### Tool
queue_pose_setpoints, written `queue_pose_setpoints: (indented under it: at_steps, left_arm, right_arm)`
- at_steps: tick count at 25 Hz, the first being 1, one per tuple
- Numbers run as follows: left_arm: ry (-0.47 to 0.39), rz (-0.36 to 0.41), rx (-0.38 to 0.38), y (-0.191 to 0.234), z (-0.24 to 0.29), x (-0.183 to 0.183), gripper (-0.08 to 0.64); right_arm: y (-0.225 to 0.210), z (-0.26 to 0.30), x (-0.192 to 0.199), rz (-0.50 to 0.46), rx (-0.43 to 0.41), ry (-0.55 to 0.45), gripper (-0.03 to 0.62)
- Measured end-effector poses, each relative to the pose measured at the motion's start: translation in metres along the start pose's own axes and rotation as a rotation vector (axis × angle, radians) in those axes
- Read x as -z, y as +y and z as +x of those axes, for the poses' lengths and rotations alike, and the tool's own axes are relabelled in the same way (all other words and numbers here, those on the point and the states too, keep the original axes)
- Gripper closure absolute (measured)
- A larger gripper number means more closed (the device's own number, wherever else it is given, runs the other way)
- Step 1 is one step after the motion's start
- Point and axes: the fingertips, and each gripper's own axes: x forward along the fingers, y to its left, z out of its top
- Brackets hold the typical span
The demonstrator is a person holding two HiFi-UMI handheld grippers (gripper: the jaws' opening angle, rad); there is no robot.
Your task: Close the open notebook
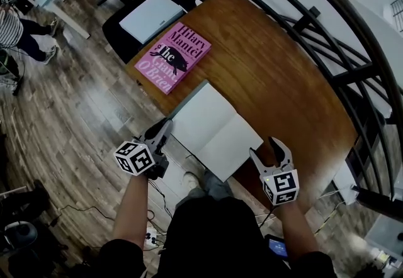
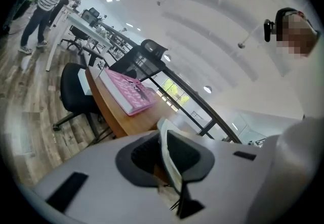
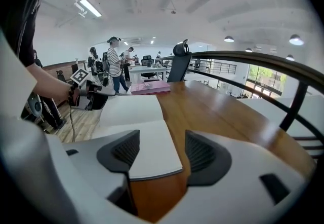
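Open notebook (image 1: 214, 129) lies flat with blank white pages up, at the near edge of the wooden table (image 1: 283, 75), its spine running diagonally from my vantage in the head view. Left gripper (image 1: 165, 127) sits at the notebook's left side, just off the table edge; in the left gripper view I see its jaws clenched on a thin white leaf edge of the notebook, which stands up between the dark pads. Right gripper (image 1: 272, 148) hovers at the notebook's near right corner. Its jaws stand apart and released, and in the right gripper view that corner lies below the gap, neither pad touching it. Beyond the notebook, well apart from it, a pink book (image 1: 174, 56) lies closed near the table's far left end. A black office chair (image 1: 129, 34) stands just beside that end with a flat pale grey item (image 1: 151, 16) on its seat; I cannot tell what it is. Dark railing (image 1: 340, 38) curves along the table's far side. Wood-plank floor (image 1: 82, 100) at left, a person in a striped top (image 1: 9, 25) at its far edge
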Motion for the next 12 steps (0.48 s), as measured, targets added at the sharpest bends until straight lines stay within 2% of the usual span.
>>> queue_pose_setpoints:
  at_steps: [3,7,10,12]
  left_arm:
    - [-0.012,0.064,0.028,-0.019,-0.005,-0.008,0.506]
    - [-0.008,0.207,0.057,-0.048,-0.012,-0.013,0.506]
    - [0.013,0.351,0.056,-0.073,-0.018,-0.013,0.506]
    - [0.017,0.392,0.072,-0.090,-0.021,-0.010,0.506]
  right_arm:
    - [0.010,-0.004,-0.009,-0.020,-0.010,-0.027,0.311]
    - [0.021,-0.013,-0.017,-0.025,-0.021,-0.058,0.311]
    - [0.023,-0.022,-0.017,0.031,-0.029,-0.081,0.314]
    - [0.022,-0.030,-0.015,0.086,-0.033,-0.097,0.314]
